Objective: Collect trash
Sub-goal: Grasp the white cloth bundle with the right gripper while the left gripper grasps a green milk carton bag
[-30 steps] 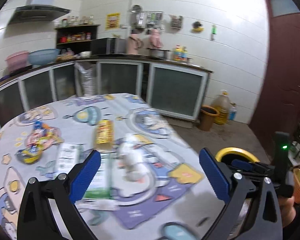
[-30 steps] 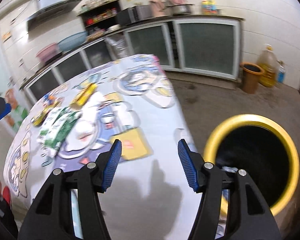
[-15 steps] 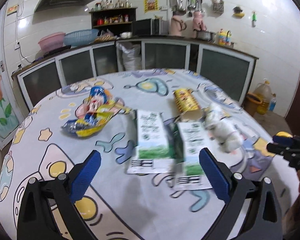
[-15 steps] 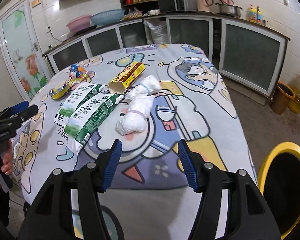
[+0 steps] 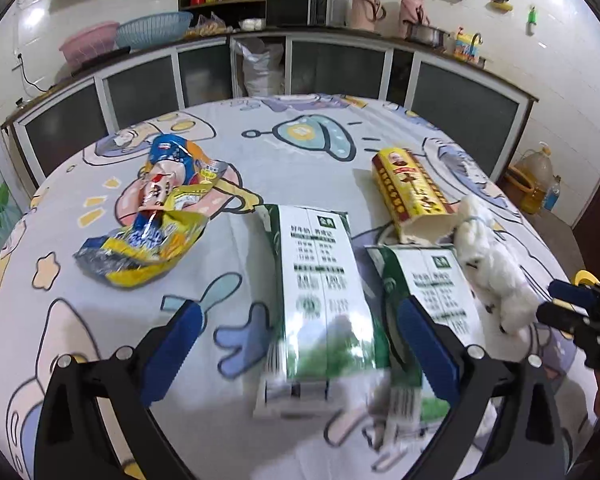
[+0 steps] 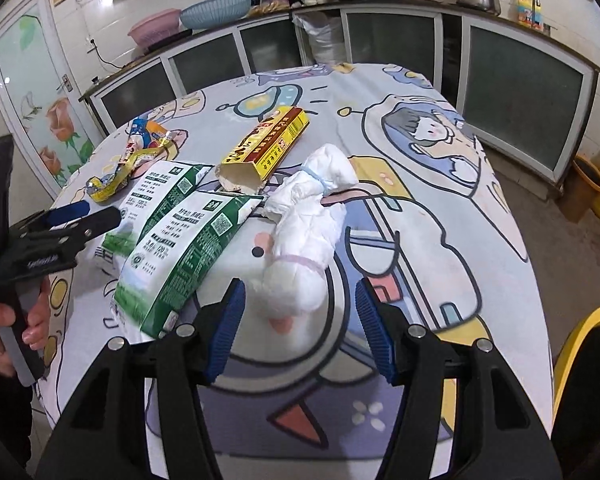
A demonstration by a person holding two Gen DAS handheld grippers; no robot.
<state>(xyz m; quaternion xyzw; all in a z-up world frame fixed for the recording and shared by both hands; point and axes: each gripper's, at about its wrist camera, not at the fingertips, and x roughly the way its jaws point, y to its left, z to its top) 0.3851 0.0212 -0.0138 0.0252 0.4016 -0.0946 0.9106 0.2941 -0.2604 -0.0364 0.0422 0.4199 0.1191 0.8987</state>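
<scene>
Five pieces of trash are counted on the cartoon-printed tablecloth (image 5: 308, 148): two green-and-white milk cartons, one yellow-and-red box, one white wadded bundle and one crumpled snack wrapper. The left milk carton (image 5: 320, 280) and the right milk carton (image 5: 432, 304) are laid flat side by side, with their long edges just beside each other. The yellow-and-red box (image 5: 410, 196) is laid beyond them with its torn open end turned toward the cartons, and the white wadded bundle (image 6: 304, 236), banded by thin ties, is stretched from that open end toward the right gripper. The crumpled snack wrapper (image 5: 152, 220) is set apart on the left side of the table. One yellow-rimmed bin (image 6: 580, 344) is seen past the table's edge at the lower right of the right wrist view. The left gripper (image 5: 296, 344) is held low over the near ends of the two cartons with its jaws spread wide and nothing between them; in the right wrist view it is gripped by a hand (image 6: 8, 324) at the table's left edge. The right gripper (image 6: 298, 320) is held just short of the near end of the white bundle, jaws parted and empty, the bundle being framed between the blue pads (image 6: 226, 332).
</scene>
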